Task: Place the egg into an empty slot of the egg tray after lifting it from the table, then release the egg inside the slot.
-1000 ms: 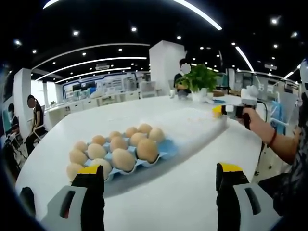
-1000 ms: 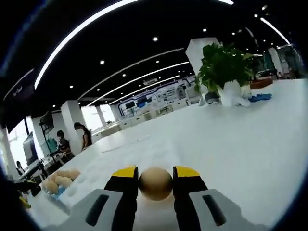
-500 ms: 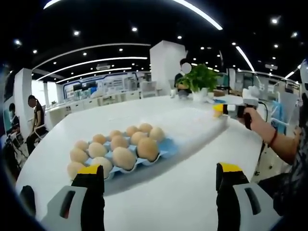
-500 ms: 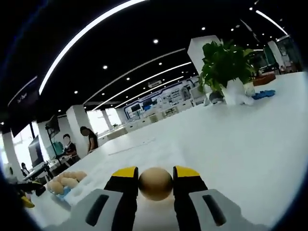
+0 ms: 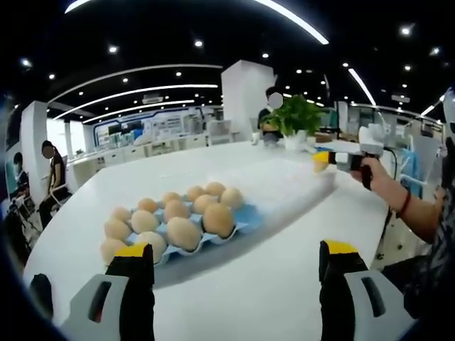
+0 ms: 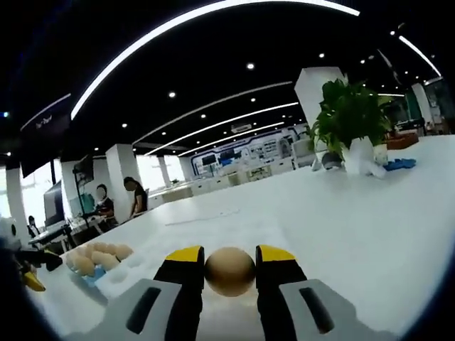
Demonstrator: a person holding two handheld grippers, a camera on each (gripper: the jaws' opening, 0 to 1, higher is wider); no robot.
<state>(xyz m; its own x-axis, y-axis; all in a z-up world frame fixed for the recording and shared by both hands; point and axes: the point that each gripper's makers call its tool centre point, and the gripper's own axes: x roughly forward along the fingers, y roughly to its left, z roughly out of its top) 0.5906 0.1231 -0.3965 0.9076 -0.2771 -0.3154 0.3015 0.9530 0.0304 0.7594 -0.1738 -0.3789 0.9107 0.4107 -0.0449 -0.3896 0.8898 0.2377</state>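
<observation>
— On the white desk [image 5: 284,284], what sits at the left?
— A blue egg tray [image 5: 174,224] full of eggs; the left claw [image 5: 234,266] hangs spread above the desk.
— And the right claw [image 6: 229,266]?
— Pinching a brown egg [image 6: 229,270] between its yellow-tipped jaws, above the desk, well apart from the tray.

The left tongs [image 5: 236,266] stand wide apart, gripping nothing. The right tongs [image 6: 230,268], held out in the person's right hand [image 5: 370,172], pinch an egg [image 6: 229,271] between yellow-tipped jaws.

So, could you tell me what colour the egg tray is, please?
Light blue; the egg tray shows best in the left gripper view.
</observation>
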